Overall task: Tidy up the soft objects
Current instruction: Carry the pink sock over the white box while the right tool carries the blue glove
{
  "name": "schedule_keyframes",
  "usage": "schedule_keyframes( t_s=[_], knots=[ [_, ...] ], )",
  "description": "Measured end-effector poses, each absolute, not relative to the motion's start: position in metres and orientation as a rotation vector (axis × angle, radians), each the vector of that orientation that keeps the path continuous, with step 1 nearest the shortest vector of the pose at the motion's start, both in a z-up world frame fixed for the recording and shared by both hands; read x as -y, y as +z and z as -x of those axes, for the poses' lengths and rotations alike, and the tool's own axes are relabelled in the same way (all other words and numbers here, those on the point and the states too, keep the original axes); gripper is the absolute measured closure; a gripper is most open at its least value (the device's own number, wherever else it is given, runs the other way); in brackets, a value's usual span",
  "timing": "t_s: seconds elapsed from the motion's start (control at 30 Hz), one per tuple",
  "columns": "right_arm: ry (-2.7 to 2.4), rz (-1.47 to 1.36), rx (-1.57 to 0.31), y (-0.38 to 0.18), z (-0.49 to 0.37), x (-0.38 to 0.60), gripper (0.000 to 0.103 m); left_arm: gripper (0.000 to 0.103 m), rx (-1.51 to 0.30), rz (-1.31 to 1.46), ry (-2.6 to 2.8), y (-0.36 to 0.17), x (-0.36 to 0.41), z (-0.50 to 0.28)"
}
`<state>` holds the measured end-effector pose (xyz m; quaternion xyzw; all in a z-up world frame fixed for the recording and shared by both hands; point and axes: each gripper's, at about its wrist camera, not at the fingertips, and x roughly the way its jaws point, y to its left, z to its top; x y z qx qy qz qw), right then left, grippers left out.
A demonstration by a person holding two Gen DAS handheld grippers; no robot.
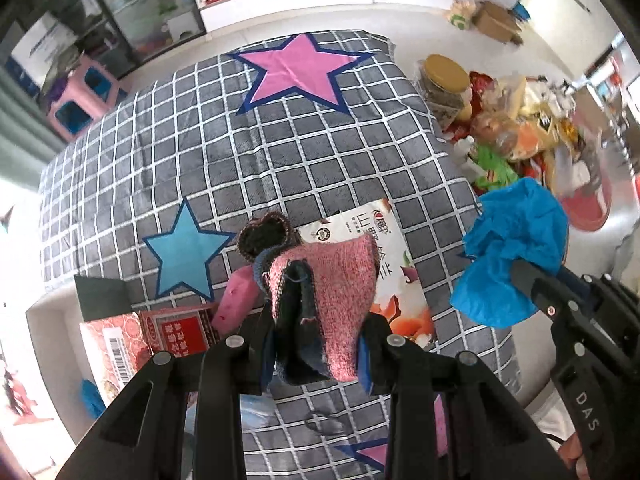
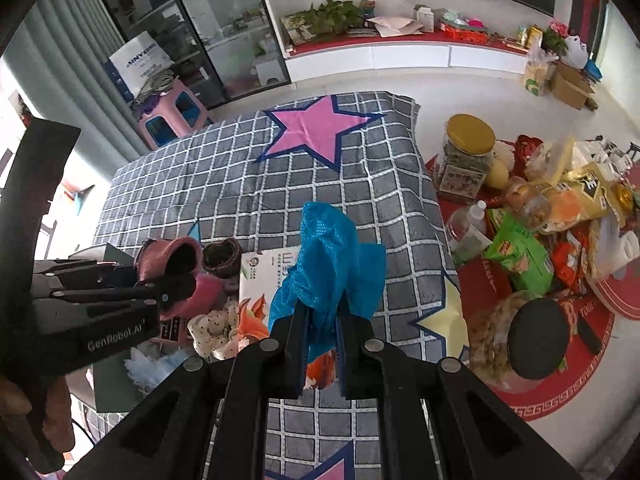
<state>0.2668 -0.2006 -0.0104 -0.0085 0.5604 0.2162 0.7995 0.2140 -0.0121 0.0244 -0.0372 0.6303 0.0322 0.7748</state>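
My left gripper (image 1: 320,320) is shut on a pink knitted sock (image 1: 332,280) and holds it above the grey checked blanket (image 1: 240,140). The sock also shows in the right wrist view (image 2: 168,256), in the left gripper (image 2: 176,292). My right gripper (image 2: 320,324) is shut on a crumpled blue cloth (image 2: 328,264), held above the blanket (image 2: 360,184). The blue cloth shows at the right of the left wrist view (image 1: 512,256). A dark knitted sock (image 1: 264,236) lies just beyond the pink one. A spotted soft toy (image 2: 212,332) lies lower left.
A white printed packet (image 1: 384,264) lies on the blanket under the sock. A red box (image 1: 176,328) and a pink sponge (image 1: 236,304) sit at the left. Right of the blanket, a red mat (image 2: 560,400) holds jars (image 2: 468,160), snack bags (image 2: 520,260) and bottles.
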Motion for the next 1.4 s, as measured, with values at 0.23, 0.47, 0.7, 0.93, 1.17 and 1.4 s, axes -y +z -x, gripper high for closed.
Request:
schedule_keyframes(
  t_s=[0.23,0.47,0.7,0.93,1.17,1.4],
  knots=[
    [0.411,0.019,-1.188,0.001,-0.267,0.201,0.091,0.069,-1.313,0.013,0.090,0.040,0.009,-0.218],
    [0.413,0.035,-1.159,0.016,-0.267,0.186,0.091,0.068,-1.236,0.052,0.133,0.064,-0.019,-0.211],
    [0.462,0.069,-1.144,0.023,-0.265,0.153,0.091,0.068,-1.212,0.088,0.222,0.073,-0.062,-0.191],
    [0.518,0.102,-1.137,0.029,-0.259,0.118,0.091,0.068,-1.206,0.166,0.323,0.072,-0.111,-0.168],
    [0.579,0.184,-1.129,0.035,-0.250,0.080,0.091,0.068,-1.191,0.248,0.375,0.070,-0.147,-0.148],
    [0.638,0.232,-1.110,0.046,-0.239,0.043,0.091,0.068,-1.202,0.311,0.418,0.064,-0.178,-0.121]
  ],
)
